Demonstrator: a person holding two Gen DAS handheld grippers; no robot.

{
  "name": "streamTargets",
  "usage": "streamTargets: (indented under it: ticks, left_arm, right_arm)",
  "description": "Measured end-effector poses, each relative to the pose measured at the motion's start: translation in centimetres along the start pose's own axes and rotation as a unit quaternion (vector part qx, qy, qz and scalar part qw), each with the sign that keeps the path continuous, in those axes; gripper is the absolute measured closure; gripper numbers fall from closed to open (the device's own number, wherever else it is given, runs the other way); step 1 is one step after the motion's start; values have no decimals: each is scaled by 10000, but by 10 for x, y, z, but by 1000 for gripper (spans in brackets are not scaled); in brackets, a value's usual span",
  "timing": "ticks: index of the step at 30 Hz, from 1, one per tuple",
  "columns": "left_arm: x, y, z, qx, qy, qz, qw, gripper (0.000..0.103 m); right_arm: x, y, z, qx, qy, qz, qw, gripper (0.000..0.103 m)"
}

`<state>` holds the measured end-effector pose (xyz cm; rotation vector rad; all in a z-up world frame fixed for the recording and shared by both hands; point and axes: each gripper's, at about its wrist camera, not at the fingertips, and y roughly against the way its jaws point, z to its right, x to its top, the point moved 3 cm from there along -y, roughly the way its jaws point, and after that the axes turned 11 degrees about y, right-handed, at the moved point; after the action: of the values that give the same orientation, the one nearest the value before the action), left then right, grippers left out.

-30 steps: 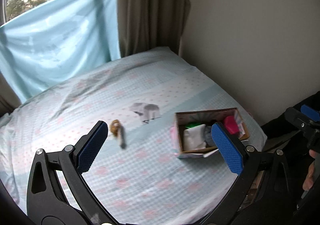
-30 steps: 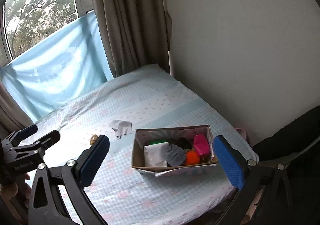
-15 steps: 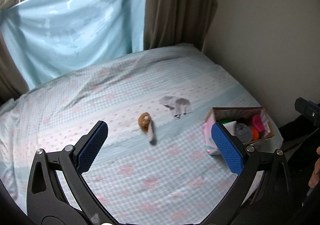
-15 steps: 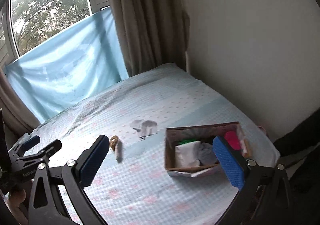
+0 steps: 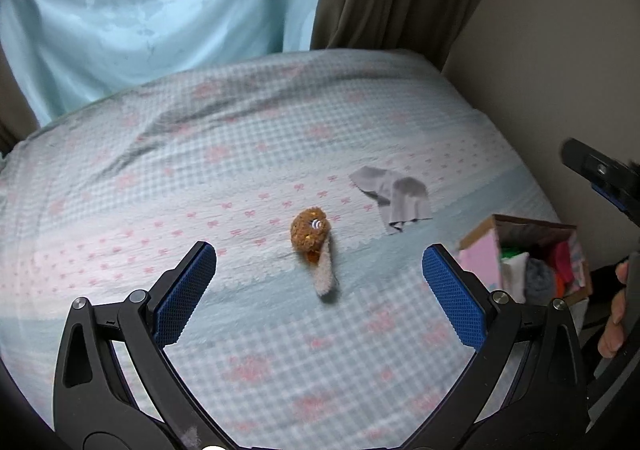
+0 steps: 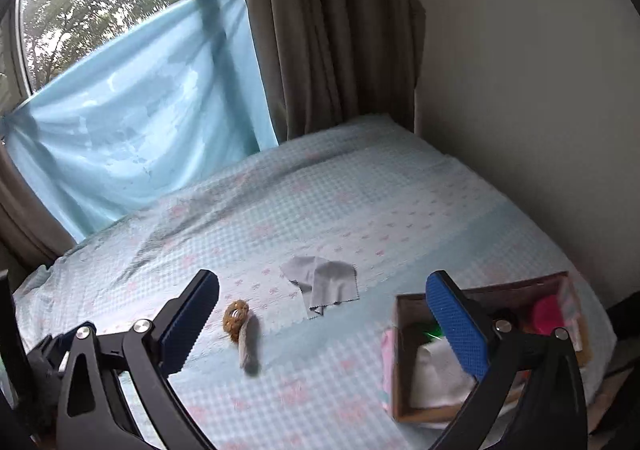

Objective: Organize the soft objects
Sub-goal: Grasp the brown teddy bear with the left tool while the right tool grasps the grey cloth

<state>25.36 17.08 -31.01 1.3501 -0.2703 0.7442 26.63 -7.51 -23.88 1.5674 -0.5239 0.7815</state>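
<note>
A small brown plush ball (image 5: pixel 310 234) on a beige fuzzy strip (image 5: pixel 325 274) lies on the bed, just ahead of my open, empty left gripper (image 5: pixel 319 292). It also shows in the right wrist view (image 6: pixel 235 320). A grey cloth (image 5: pixel 394 195) lies crumpled beyond it, also seen from the right (image 6: pixel 326 284). A cardboard box (image 6: pixel 404 366) holding several soft items stands at the right, partly behind the right finger of my open, empty right gripper (image 6: pixel 320 326).
The bed (image 5: pixel 224 177) has a light blue and pink checked cover. A blue sheet (image 6: pixel 132 137) hangs at the window and brown curtains (image 6: pixel 320 29) beside it. A wall (image 6: pixel 520 89) borders the bed's right side.
Both grippers have swung left and moved closer to the bed. The plush ball now sits centred before the left gripper; the box has slid toward the right edge of both views.
</note>
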Motion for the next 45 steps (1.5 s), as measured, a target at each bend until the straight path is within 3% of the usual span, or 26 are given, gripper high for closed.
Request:
streamTargets:
  ticks: [6,14,16,26,31,35,37,39,42,45]
  left_arm:
    - [-1,-74,-9,13,117,-114,9999,1]
    - [-17,-163,-11,163,-146,-382,9990,3]
    - [-23,-181,-12,186,-197,-493,9984,9]
    - [-50,-242,-14,199,-354,-1012,9940,22]
    - [-46,-251,-10,38,-491,-961,9942,23]
    - [-43,-258,-4,117,-624,-887,9940,32]
    - [-39,-256,-6,154,-605,-847,9945,52]
    - [-34,-256,-10,194,-527,-836,9949,62]
    - [-30,-255,-15,139,-427,-869,9952,65]
    - [-27,-253,-15,158,-464,-880,9949,65]
  right_arm:
    - [-8,-85,-6,81,-25,-180,9998,0]
    - [-39,-188,-9,-62,-26,-604,9982,0]
    - [-51,-210,-9,-116,-42,-722,9973,0]
    - [-90,-280,-7,-309,12,-1278,9913,0]
    - [-89,-296,-3,-498,-4,-1223,9912,3]
    - [-80,-303,-1,-608,59,-1122,9918,27]
    - [-75,-304,-3,-598,121,-1102,9920,40]
    - [-72,-302,-6,-566,202,-1102,9921,59]
    - [-68,-305,-16,-417,357,-1142,9919,81]
    - [-69,-302,-22,-256,377,-1164,9922,91]
